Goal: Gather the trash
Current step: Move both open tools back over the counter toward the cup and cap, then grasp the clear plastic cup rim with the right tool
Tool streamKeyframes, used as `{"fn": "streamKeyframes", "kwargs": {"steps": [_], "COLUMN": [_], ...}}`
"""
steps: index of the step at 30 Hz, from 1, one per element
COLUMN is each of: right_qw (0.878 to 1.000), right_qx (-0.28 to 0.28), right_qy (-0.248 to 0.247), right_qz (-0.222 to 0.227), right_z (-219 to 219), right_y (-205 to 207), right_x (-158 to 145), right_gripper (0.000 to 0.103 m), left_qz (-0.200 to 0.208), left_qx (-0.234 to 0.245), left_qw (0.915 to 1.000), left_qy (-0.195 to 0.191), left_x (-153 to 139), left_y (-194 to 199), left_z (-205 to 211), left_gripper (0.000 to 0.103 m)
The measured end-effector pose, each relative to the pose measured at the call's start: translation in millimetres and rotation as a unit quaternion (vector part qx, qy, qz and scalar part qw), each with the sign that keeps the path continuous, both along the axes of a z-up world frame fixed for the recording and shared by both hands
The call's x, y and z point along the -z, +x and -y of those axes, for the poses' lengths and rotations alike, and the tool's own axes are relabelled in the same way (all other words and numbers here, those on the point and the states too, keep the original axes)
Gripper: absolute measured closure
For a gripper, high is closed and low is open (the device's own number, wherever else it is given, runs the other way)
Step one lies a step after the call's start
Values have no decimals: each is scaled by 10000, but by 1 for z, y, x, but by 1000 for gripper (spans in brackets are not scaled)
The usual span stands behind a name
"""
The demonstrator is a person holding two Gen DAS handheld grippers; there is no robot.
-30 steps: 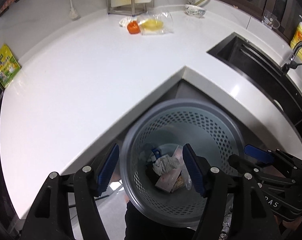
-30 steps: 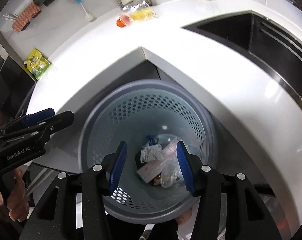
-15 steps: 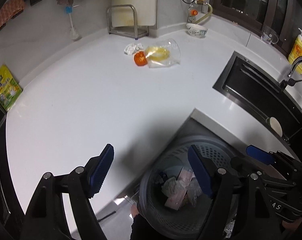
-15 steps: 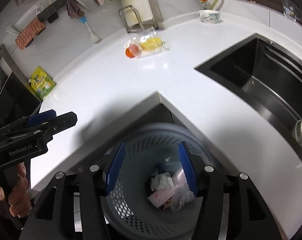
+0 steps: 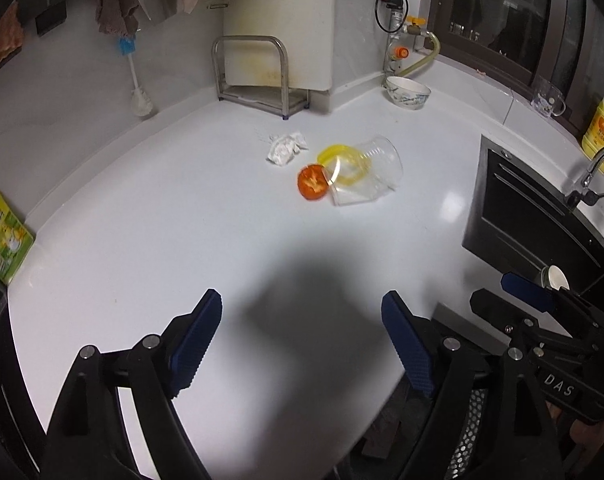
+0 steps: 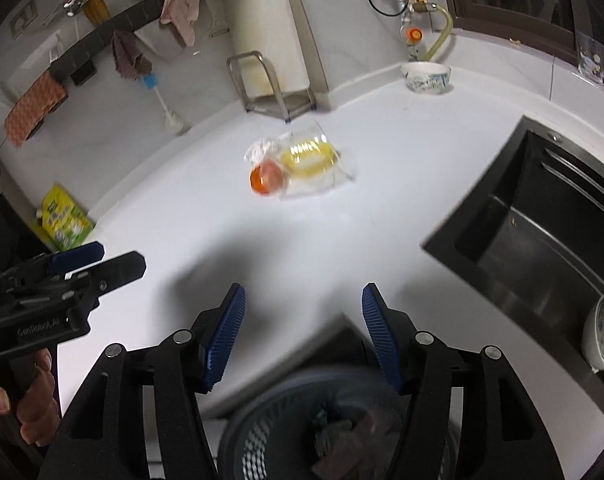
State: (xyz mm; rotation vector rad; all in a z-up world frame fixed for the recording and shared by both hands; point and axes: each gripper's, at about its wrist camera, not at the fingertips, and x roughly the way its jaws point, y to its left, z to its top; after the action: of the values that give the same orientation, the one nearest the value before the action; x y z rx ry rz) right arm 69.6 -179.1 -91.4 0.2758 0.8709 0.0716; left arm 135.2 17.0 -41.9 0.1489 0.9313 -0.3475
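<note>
**White table, remaining trash ahead of both grippers**

White table [image 5: 142, 240] carries the remaining trash in one cluster, used below as the landmark: a crumpled tissue [image 5: 285, 148], an orange slice [image 5: 312, 182], a yellow ring [image 5: 344, 160] and a clear plastic cup [image 5: 372, 176] tipped on its side. The cup lies with its long axis running from its mouth, beside the orange slice, away toward the sink [image 5: 534, 216]. The yellow ring appears to sit at or inside the cup's mouth; which cannot be told.

The left gripper [image 5: 302, 340] is empty, its jaws opening with only bare table between them. The right gripper [image 6: 302, 332] is likewise empty and opening; below it sits the perforated trash basket [image 6: 262, 432], already holding some scraps.

The cluster lies straight ahead of both grippers and well apart from them. In the left wrist view it sits nearly centred between the pads, so the left gripper looks marginally better aligned. The tissue is on the cluster's far left side, the cup on its right.
</note>
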Motion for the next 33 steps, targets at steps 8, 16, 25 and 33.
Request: {"fn": "streamKeyframes", "kwargs": {"steps": [8, 16, 25, 33], "right_qw": [10000, 9996, 9993, 9990], "right_qx": [56, 34, 21, -31], "right_qy": [-58, -145, -238, -319], "right_qz": [-17, -234, -285, -308], "right_z": [-14, -26, -24, -14], "right_y": [51, 93, 131, 154], "right_x": [5, 18, 27, 33], "right_gripper": [43, 43, 42, 42], "left_qz": [49, 39, -48, -137], "left_qx": [41, -88, -191, -173], "left_qw": [10000, 9999, 9998, 9997], "left_qy": [-3, -65, -4, -62], "left_x": [1, 6, 19, 31], "left_y": [48, 92, 123, 140], "left_z": [-18, -36, -46, -40], "left_gripper": [19, 19, 19, 19]}}
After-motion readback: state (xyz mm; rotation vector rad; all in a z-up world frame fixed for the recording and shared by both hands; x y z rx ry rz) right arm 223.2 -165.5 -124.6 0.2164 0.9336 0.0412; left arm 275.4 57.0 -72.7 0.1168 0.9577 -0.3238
